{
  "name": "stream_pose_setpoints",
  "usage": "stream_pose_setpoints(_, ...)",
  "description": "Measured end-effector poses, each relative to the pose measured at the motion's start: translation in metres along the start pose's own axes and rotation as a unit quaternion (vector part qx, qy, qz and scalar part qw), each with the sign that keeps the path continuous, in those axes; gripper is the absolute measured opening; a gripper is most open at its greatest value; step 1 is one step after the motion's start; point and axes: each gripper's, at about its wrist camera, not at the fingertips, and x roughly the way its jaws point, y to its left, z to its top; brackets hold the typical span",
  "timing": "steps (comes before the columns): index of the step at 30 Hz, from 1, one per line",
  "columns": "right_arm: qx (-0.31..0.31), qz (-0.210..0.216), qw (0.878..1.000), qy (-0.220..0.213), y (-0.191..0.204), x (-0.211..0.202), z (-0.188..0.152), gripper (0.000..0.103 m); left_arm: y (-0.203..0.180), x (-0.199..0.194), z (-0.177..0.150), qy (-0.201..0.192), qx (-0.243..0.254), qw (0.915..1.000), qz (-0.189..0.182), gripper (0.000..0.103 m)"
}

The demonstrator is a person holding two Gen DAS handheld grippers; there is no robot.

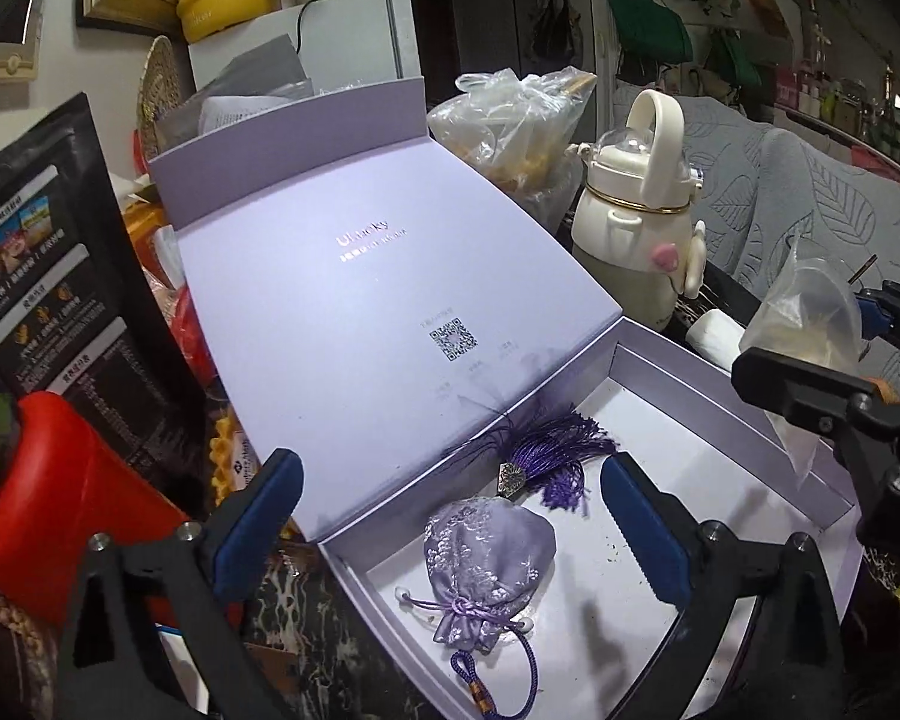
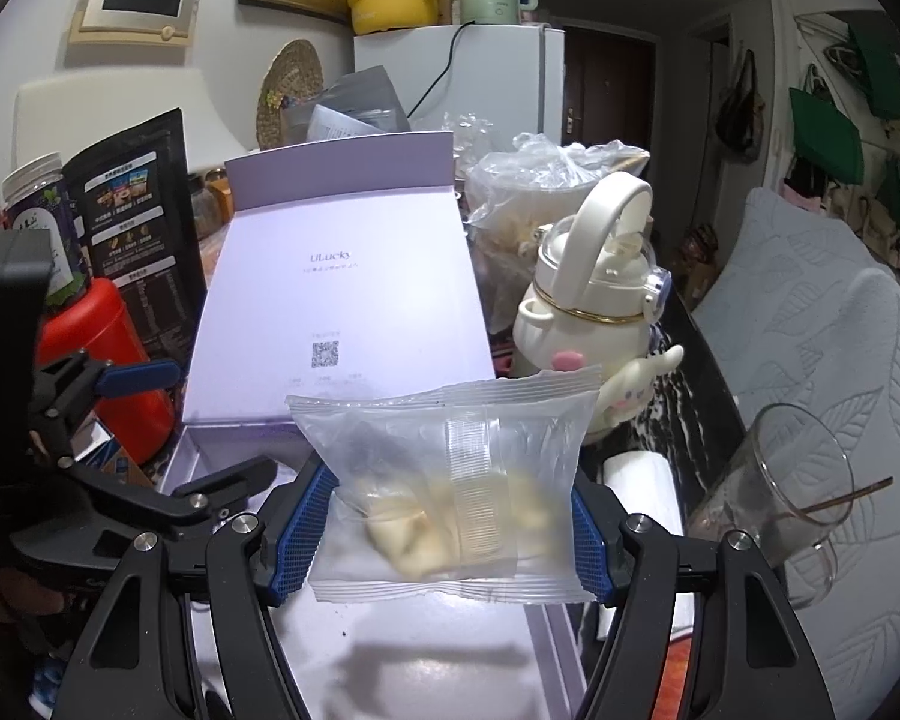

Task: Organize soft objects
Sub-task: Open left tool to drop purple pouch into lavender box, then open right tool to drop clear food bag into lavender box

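- The left gripper (image 1: 450, 516) has its jaws spread wide with nothing between the blue ribbed pads; one pad hangs over the box floor, the other outside the left wall.
- Under it a lilac brocade pouch (image 1: 489, 558) lies on the white floor of the box (image 1: 354, 576), soft and round, tied at the neck with a knotted cord, and touched by no pad.
- Just behind the pouch lies a dark purple tassel (image 1: 549, 459) with a small metal cap, its threads spread near the hinge.
- The right gripper (image 2: 453, 525) has its jaws about half open and pressed on both sides of a clear plastic packet (image 2: 444, 480); inside is something pale and soft, maybe a cream-coloured fabric piece, but the film blurs it.
- The packet is held above the near part of the open box.
- The matt lilac lid (image 2: 342, 300) stands open behind, with a printed code square.
- To the right on the dark marbled surface (image 2: 678, 420) stand a cream bottle (image 2: 594, 312) with a loop handle and a glass cup (image 2: 780, 480).
- To the left are a red container (image 2: 108, 360) and a black printed bag (image 2: 138, 228).
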Motion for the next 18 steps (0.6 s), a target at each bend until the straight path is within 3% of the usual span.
stream_pose_setpoints(7,0.000,0.006,1.000,-0.001,0.003,0.001,0.005,0.071,0.008,-0.011,0.001,-0.003,-0.011,0.9999,0.000,0.101)
stream_pose_setpoints(10,-0.002,0.004,1.000,0.008,0.005,0.004,0.004,0.088,0.009,-0.016,0.001,-0.007,-0.010,0.9999,0.007,0.101)
stream_pose_setpoints(18,-0.003,-0.003,1.000,0.010,0.008,-0.003,0.006,0.089,0.013,-0.032,0.001,-0.016,-0.011,0.9997,0.011,0.101)
